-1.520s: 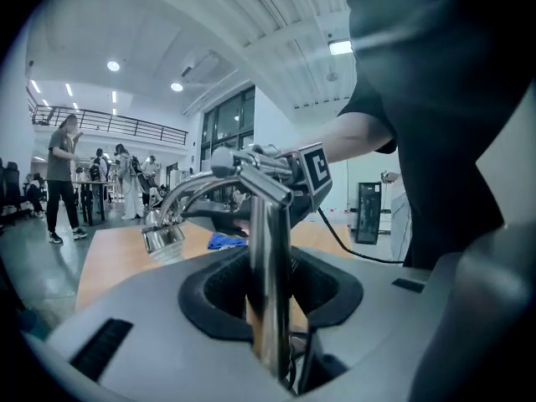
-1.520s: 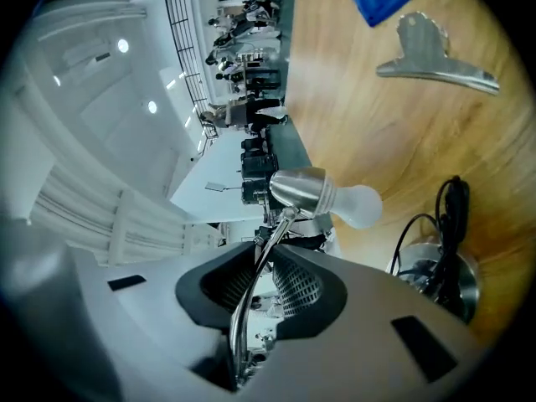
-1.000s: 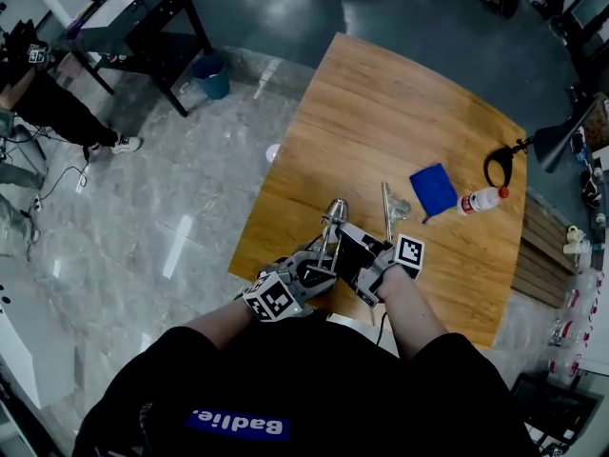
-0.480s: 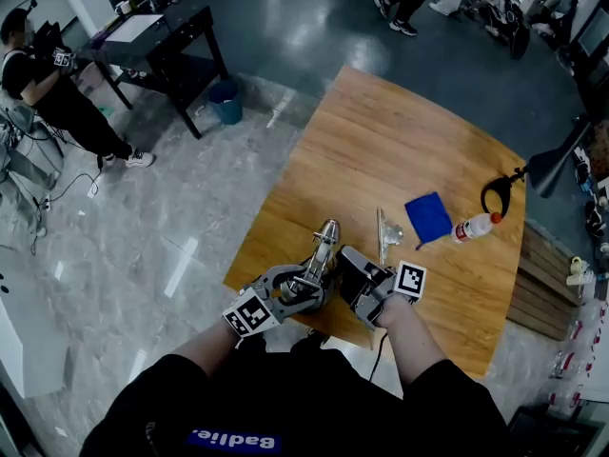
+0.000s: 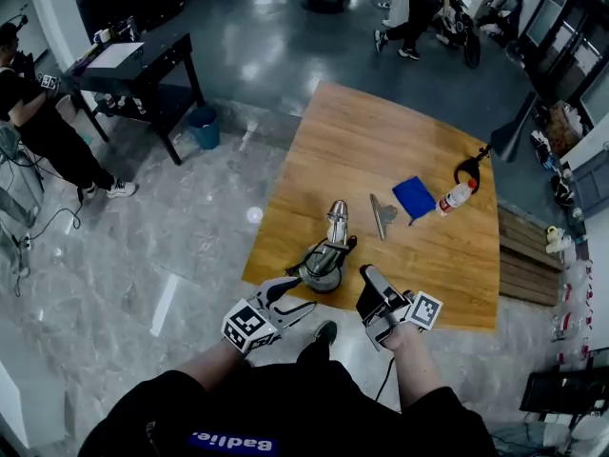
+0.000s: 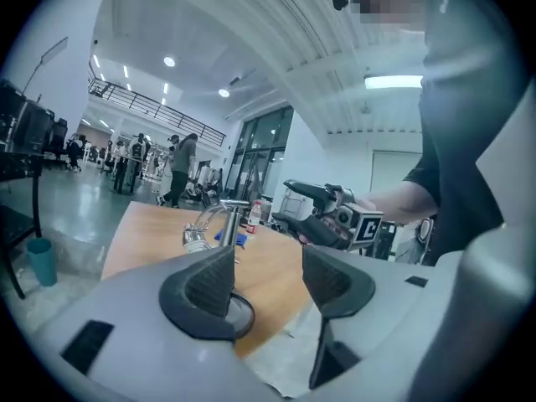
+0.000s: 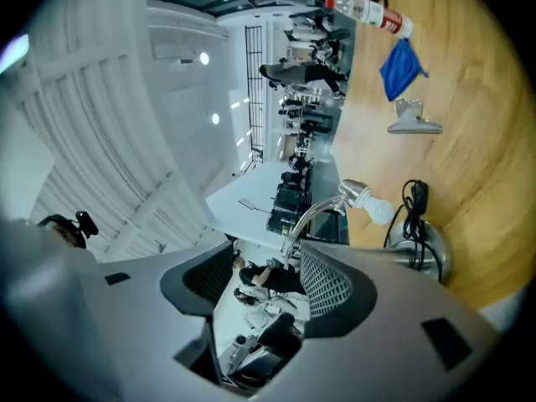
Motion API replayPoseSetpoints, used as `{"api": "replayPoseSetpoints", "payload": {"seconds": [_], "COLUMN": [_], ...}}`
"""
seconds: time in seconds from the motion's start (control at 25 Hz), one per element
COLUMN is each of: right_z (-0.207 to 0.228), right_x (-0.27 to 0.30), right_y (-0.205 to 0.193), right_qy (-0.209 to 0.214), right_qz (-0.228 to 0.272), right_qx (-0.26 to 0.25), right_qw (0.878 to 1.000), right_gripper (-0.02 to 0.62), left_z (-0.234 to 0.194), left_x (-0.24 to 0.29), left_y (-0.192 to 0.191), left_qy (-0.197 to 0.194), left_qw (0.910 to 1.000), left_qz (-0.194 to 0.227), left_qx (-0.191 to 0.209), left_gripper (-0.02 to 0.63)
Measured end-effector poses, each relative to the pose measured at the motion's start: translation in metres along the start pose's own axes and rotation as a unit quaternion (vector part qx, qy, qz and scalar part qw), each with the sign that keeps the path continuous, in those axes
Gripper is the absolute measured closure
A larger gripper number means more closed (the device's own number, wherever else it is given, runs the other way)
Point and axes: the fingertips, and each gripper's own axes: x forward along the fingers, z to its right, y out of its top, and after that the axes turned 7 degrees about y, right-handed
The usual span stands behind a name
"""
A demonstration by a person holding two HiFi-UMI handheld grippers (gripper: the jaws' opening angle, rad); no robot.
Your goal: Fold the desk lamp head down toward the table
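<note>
The silver desk lamp stands near the table's front edge on its round base (image 5: 322, 272). Its curved neck arcs over and its head (image 5: 337, 219) hangs low toward the wood. In the right gripper view the bulb (image 7: 378, 208) points at the tabletop beside the base (image 7: 432, 258) and black cord (image 7: 415, 198). My left gripper (image 5: 297, 298) is open just in front of the base, holding nothing. My right gripper (image 5: 373, 288) is open to the right of the base, off the table's edge. Both sets of jaws (image 6: 268, 276) (image 7: 266, 280) are empty.
Farther back on the wooden table (image 5: 381, 131) lie a metal clip (image 5: 381, 214), a blue cloth (image 5: 414, 196), a plastic bottle (image 5: 449, 198) and a black looped object (image 5: 468, 168). A dark table (image 5: 133, 65) and people stand on the floor to the left.
Both grippers were closed in on the lamp; now they have opened, let go and drawn back toward me. The lamp stands alone.
</note>
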Motion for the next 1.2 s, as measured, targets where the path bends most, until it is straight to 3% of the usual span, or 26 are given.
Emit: {"api": "replayPoseSetpoints", "payload": {"seconds": [0.2,0.36,0.48,0.6,0.68,0.8,0.92,1.08,1.2], "right_z": [-0.044,-0.081,-0.102,-0.126,-0.147,-0.170,-0.190,-0.201,-0.198], "right_x": [-0.018,-0.035,-0.053,-0.066,-0.073,-0.083,-0.089,-0.092,-0.095], "right_y": [-0.081,-0.126,-0.144,-0.160,-0.171,-0.184,-0.192,-0.201,-0.205], "right_qy": [-0.009,-0.025,-0.035,-0.032,-0.018,-0.001,0.025,0.031,0.020], "right_qz": [0.035,0.002,-0.029,-0.079,-0.114,-0.149,-0.152,-0.167,-0.177], "right_qx": [-0.055,-0.130,-0.206,-0.299,-0.370,-0.449,-0.480,-0.519,-0.536], "right_qw": [0.998,0.991,0.978,0.950,0.922,0.881,0.864,0.838,0.825], "right_gripper": [0.360,0.360,0.362,0.367,0.446,0.556,0.589,0.591,0.591], "left_z": [0.038,0.074,0.102,0.127,0.145,0.162,0.175,0.192,0.196], "left_x": [-0.065,-0.098,-0.112,-0.122,-0.123,-0.117,-0.110,-0.106,-0.106], "left_y": [0.015,0.036,0.044,0.055,0.062,0.070,0.076,0.082,0.085], "left_qy": [-0.043,-0.058,-0.065,-0.062,-0.067,-0.073,-0.083,-0.091,-0.088], "left_qw": [0.9990,0.9978,0.9956,0.9949,0.9947,0.9947,0.9943,0.9944,0.9949], "left_qz": [-0.009,0.002,-0.002,-0.005,-0.004,0.000,0.000,-0.005,-0.003], "left_qx": [-0.006,-0.031,-0.068,-0.080,-0.078,-0.072,-0.067,-0.052,-0.048], "left_gripper": [0.348,0.348,0.350,0.357,0.400,0.521,0.597,0.598,0.598]}}
